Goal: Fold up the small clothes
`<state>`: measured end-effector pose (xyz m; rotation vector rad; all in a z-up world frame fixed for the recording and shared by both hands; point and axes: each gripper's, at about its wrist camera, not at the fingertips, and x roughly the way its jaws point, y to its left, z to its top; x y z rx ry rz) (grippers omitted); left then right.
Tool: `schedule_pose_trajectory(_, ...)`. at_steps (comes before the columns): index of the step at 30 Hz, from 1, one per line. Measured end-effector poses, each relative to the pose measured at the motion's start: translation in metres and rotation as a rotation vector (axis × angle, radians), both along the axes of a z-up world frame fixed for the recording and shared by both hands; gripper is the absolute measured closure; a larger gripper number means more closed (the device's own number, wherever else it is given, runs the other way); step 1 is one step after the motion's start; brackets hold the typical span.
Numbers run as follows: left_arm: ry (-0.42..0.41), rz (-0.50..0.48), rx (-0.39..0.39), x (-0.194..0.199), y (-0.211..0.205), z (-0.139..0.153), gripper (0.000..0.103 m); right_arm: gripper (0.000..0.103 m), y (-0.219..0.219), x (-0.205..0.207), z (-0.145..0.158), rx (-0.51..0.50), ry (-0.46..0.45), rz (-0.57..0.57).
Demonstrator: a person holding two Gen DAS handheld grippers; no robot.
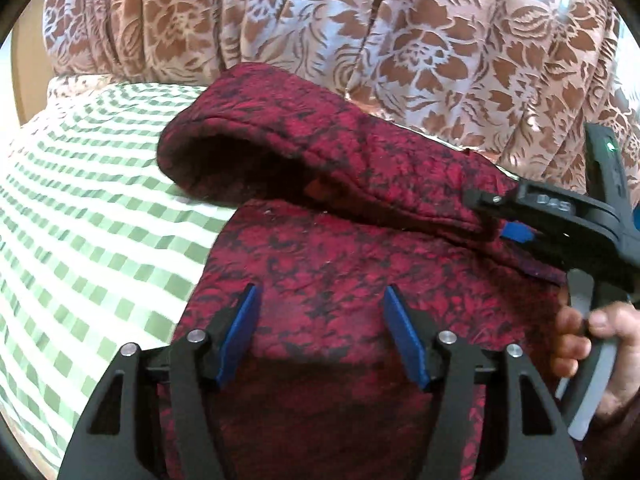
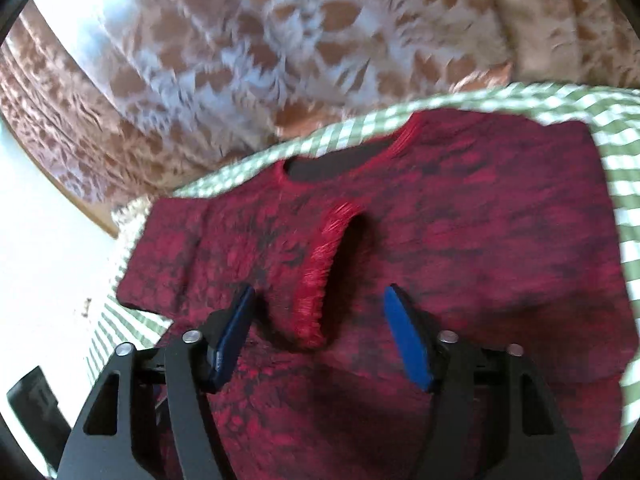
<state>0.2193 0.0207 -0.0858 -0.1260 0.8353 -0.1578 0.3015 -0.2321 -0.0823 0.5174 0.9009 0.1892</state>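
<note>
A small dark red patterned shirt point(image 1: 340, 272) lies on a green-and-white checked cloth point(image 1: 88, 208). In the left wrist view one sleeve point(image 1: 280, 148) is lifted and folded over the body. My right gripper point(image 1: 508, 226) reaches in from the right at that sleeve's edge, its jaws around the fabric fold. My left gripper point(image 1: 320, 328) is open just above the shirt body. In the right wrist view the right gripper point(image 2: 320, 328) is open, with a ribbed sleeve cuff point(image 2: 320, 276) lying between its fingers. The neckline point(image 2: 340, 160) lies beyond.
A brown-and-white floral curtain point(image 1: 360, 28) hangs right behind the surface, also in the right wrist view point(image 2: 240, 60). A hand point(image 1: 592, 344) holds the right gripper's handle. A wooden edge point(image 2: 80, 204) and a bright wall lie to the left.
</note>
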Motion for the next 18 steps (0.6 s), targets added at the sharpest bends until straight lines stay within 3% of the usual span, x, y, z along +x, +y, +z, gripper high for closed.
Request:
schedule_pose_trajectory(1,0.000,-0.001,-0.003,0.000,0.000,0.000,0.041,0.063,0.006,0.007,-0.003,-0.022,0.013,0.004)
schedule_pose_trajectory(2,-0.003,-0.001,-0.005,-0.001,0.001,0.001,0.041,0.079,0.009,0.009,-0.001,-0.040,0.011,0.003)
schedule_pose_trajectory(4,-0.013,0.005,0.000,-0.002,0.003,0.002,0.041,0.089,0.010,0.011,0.013,-0.048,-0.013,-0.002)
schedule_pose_trajectory(13,0.004,0.080,-0.038,0.000,0.027,0.003,0.041,0.092,-0.019,-0.018,0.088,-0.025,-0.230,-0.048)
schedule_pose_trajectory(18,0.005,0.091,-0.014,-0.003,0.034,0.001,0.040,0.093,-0.055,-0.035,0.094,-0.068,-0.255,-0.124)
